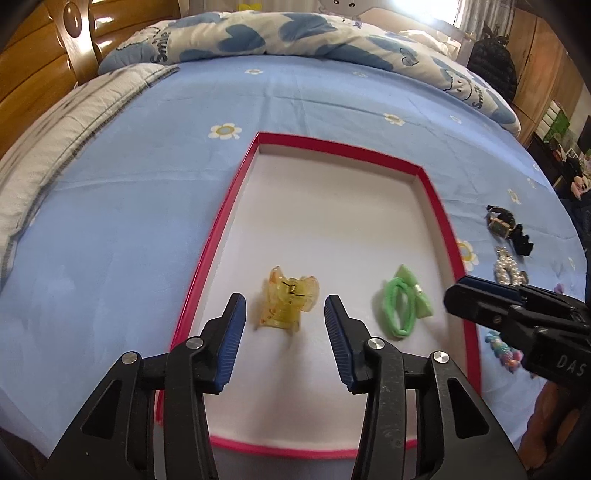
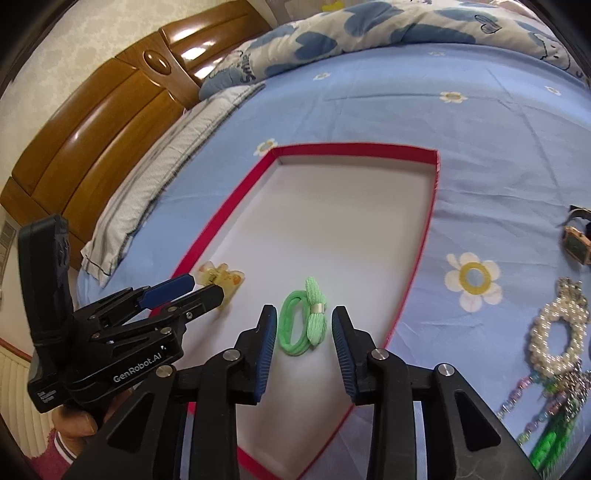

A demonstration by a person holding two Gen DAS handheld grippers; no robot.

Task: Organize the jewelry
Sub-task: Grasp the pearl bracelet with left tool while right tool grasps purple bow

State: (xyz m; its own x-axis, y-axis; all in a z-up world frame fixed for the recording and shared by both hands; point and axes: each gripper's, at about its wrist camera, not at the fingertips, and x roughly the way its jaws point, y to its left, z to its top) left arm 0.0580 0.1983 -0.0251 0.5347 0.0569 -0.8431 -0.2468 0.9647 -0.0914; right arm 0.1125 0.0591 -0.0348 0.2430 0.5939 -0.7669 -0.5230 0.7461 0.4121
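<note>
- The left gripper [image 1: 285, 325] was found spread wide at the lower centre of the left wrist view, nothing being held between its blue pads; the yellow hair claw [image 1: 289, 303] was seen between and just beyond the fingertips, resting on the tray floor.
- The right gripper [image 2: 303, 334] was likewise found spread apart at the lower centre of the right wrist view, empty, with the green hair tie [image 2: 303, 320] lying on the tray floor between its fingertips; contact with either pad could not be confirmed.
- In the left wrist view the green hair tie [image 1: 404, 303] was noted to the right of the yellow hair claw, the two apart from each other.
- Both items were recorded inside the red-rimmed tray [image 1: 207, 266], which was set on the blue flowered bedsheet [image 1: 110, 229].
- Outside the tray, at the right edge of the left wrist view, a square-faced watch [image 1: 499, 223], a pearl piece [image 1: 509, 267] and a pastel bead strand [image 1: 504, 350] were observed on the sheet.
- A folded quilt [image 1: 258, 33] was noted across the top of the frame, and a wooden headboard [image 2: 110, 122] at the upper left of the right wrist view.
</note>
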